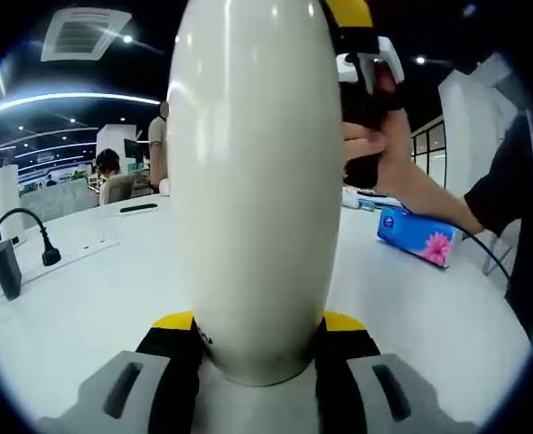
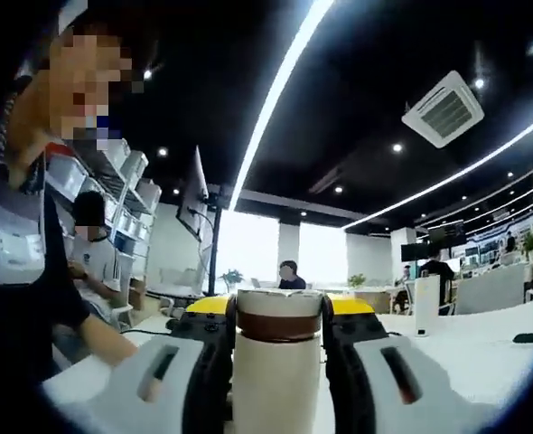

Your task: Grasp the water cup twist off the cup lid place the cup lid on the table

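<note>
A tall, glossy white water cup (image 1: 257, 181) stands upright on the white table (image 1: 77, 307) in the left gripper view. My left gripper (image 1: 257, 322) is shut on its lower body, yellow-tipped jaws pressed to both sides. A person's hand (image 1: 388, 149) holds my right gripper (image 1: 361, 63) at the cup's top right. In the right gripper view, my right gripper (image 2: 280, 307) is shut on the cream cup lid (image 2: 279, 307). A brown band runs under the lid, and the cup body (image 2: 275, 384) drops below it between the jaws.
A blue tissue pack (image 1: 417, 237) lies right of the cup. A power strip with a black plug (image 1: 48, 253) and a dark block (image 1: 4, 267) sit at the left. People sit at desks behind. A white upright object (image 2: 426, 306) stands on the far table.
</note>
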The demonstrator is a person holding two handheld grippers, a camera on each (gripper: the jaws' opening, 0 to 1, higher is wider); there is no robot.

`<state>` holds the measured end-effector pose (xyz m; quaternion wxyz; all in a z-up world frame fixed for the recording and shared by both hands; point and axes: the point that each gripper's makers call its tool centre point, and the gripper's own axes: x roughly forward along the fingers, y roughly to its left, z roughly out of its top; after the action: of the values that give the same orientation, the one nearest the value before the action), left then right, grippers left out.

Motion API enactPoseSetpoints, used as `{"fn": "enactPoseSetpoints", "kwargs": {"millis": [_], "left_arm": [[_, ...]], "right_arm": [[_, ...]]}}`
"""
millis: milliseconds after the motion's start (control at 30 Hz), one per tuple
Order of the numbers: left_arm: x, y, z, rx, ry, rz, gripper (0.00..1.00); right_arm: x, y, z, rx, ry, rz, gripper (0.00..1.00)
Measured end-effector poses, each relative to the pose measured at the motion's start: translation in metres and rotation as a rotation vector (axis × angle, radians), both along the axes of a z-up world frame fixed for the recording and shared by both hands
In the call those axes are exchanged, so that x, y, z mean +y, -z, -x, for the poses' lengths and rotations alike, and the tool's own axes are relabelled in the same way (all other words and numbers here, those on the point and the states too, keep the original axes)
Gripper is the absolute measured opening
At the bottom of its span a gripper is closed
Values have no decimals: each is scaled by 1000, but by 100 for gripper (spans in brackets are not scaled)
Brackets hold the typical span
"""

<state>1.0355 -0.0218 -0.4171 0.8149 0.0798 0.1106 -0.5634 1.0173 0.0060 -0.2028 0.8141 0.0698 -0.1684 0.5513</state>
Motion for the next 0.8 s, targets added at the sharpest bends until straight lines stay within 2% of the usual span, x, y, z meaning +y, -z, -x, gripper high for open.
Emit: {"fn": "enactPoseSetpoints", "kwargs": {"millis": [300, 567, 800], "left_arm": [[-1, 0, 0, 0, 1, 0, 51], [-2, 0, 1, 0, 2, 0, 51], [-3, 0, 2, 0, 4, 0, 51]], "right_arm": [[-2, 0, -1, 18, -187, -33, 41], [-3, 0, -1, 26, -309, -56, 41], [-3, 1, 2, 55, -335, -67, 43]]}}
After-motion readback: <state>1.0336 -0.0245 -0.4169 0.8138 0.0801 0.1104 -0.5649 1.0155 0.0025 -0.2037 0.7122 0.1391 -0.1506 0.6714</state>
